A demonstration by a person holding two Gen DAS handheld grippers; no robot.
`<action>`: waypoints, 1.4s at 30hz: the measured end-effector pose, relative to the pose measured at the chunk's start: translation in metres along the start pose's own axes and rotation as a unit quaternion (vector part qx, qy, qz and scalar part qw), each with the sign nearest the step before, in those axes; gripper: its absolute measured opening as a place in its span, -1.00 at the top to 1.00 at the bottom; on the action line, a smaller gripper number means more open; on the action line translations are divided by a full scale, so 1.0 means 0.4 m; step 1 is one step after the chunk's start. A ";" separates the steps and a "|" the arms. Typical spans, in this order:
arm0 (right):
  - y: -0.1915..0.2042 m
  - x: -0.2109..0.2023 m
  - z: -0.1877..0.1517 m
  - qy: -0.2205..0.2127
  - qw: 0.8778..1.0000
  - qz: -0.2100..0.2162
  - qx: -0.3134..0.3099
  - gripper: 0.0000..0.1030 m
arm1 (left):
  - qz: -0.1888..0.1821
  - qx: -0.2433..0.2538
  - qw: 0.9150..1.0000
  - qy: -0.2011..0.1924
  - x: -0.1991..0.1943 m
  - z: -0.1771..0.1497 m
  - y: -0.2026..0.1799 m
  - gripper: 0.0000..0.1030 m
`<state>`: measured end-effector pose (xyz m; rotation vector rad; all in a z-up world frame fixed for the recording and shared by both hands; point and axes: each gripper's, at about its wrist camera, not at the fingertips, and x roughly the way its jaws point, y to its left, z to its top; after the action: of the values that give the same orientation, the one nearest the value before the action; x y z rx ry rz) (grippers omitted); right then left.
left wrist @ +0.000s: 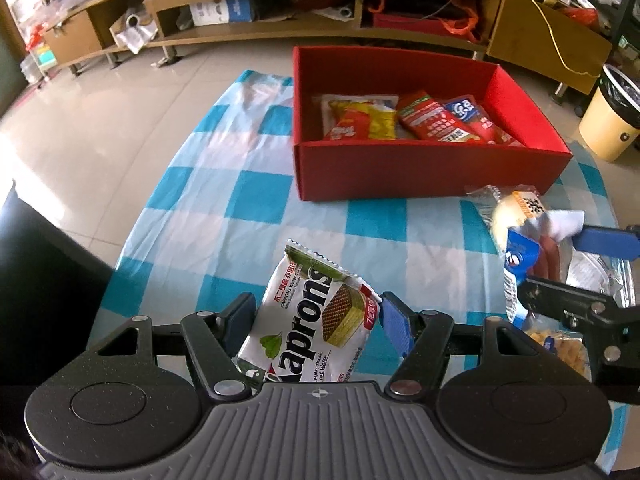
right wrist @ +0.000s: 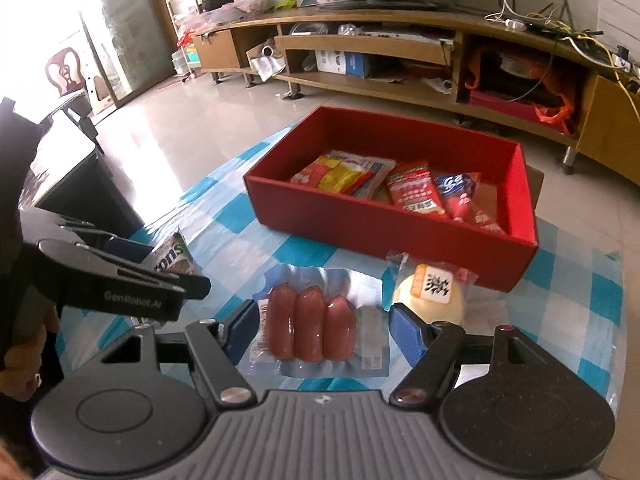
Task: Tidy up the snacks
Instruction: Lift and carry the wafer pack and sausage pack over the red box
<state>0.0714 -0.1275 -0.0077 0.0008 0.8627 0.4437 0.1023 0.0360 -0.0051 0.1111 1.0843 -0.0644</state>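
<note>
The left gripper (left wrist: 318, 320) is clamped across a wafer packet (left wrist: 316, 316) reading "Kaprons", held above the checked tablecloth (left wrist: 224, 200). A grip on the crinkly edges could slip and drop it short of the red box (left wrist: 420, 176). The right gripper (right wrist: 320, 334) is closed on a clear pack of three sausages (right wrist: 316, 328); that slick film may slide out, though pad contact there is hard to confirm. Left gripper's side reads "GenRobot.AI". A bun packet (right wrist: 430, 292) lies near the box; its label is too blurred to read.
</note>
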 end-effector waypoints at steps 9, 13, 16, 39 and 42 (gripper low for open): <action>-0.029 -0.001 0.022 -0.007 1.000 -0.007 0.010 -0.33 | -0.003 0.014 1.000 -0.005 0.006 0.027 -0.030 -0.43; -0.040 0.000 0.030 -0.009 1.000 -0.010 0.014 -0.33 | -0.003 0.019 1.000 -0.006 0.010 0.038 -0.042 -0.43; -0.044 -0.001 0.036 -0.010 1.000 -0.011 0.015 -0.33 | -0.004 0.021 1.000 -0.007 0.011 0.046 -0.050 -0.43; -0.125 0.047 0.148 -0.042 0.998 -0.031 0.033 -0.33 | 0.013 0.035 0.999 -0.040 0.052 0.205 -0.092 -0.43; -0.146 0.064 0.168 -0.045 0.998 -0.038 0.036 -0.33 | 0.019 0.036 0.998 -0.044 0.067 0.233 -0.098 -0.43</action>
<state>0.1570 -0.1590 0.0074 0.0542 0.7862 0.3377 0.1926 -0.0142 0.0120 0.1921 0.9922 -0.0747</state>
